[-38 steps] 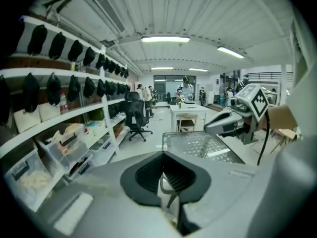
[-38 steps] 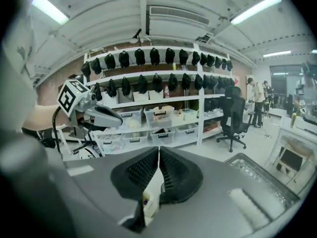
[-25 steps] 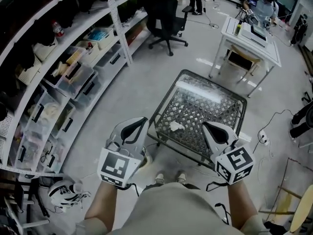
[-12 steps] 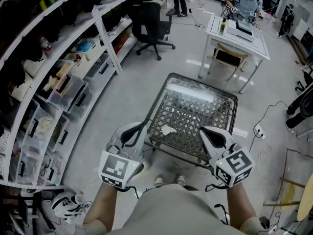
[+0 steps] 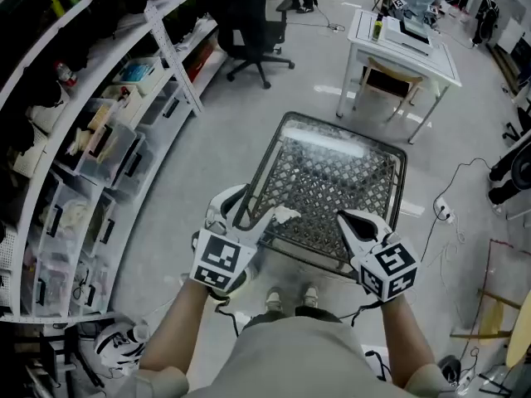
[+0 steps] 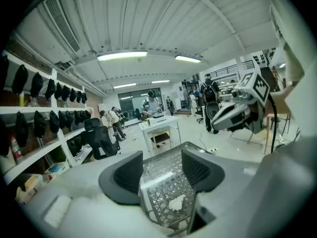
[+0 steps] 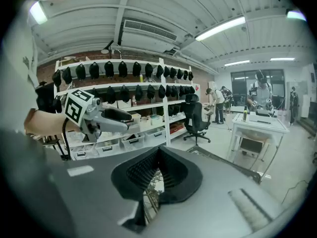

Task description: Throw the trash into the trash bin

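Spreading just now, left gripper (image 5: 246, 211) holds nothing, right gripper (image 5: 345, 219) pressed together; trash (image 5: 284, 215) lies crosswise in bin (image 5: 332, 181).

Bright, even light falls from long ceiling tubes (image 6: 122, 56) — shadows on the pale floor (image 5: 224, 148) are faint. Glare whitens the far wall of the wire bin (image 5: 332, 146). Both gripper views bulge and blacken at the corners; the left claw (image 6: 163, 170) and right claw (image 7: 157, 155) look soft — out of focus.
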A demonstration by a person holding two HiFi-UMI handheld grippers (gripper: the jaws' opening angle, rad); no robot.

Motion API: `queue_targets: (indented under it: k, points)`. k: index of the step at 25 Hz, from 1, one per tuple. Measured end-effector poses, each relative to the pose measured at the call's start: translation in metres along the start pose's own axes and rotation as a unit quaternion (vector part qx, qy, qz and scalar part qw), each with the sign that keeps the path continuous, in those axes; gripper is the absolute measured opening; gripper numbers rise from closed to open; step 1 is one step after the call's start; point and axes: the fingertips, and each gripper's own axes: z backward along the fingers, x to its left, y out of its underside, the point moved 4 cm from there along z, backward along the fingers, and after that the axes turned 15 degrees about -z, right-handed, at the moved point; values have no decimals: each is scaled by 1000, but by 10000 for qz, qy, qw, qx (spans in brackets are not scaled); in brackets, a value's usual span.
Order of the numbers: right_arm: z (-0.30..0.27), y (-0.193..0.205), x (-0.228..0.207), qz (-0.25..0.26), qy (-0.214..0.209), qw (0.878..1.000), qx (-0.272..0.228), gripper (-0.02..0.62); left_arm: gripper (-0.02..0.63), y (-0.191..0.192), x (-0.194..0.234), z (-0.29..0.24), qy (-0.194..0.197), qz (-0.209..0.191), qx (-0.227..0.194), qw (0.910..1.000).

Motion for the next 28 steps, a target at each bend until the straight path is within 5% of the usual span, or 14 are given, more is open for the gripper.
queue_targets:
  k: [15, 28]
  points:
    - [-63, 72, -57, -715, 330, 9944, 702, 5, 256, 137, -54, -126, 1146, 227, 1213, 9857]
    - [-97, 144, -81, -950, 401, 9842, 1438, 5, 256, 238, -124, -189, 2180, 128, 2365, 9468]
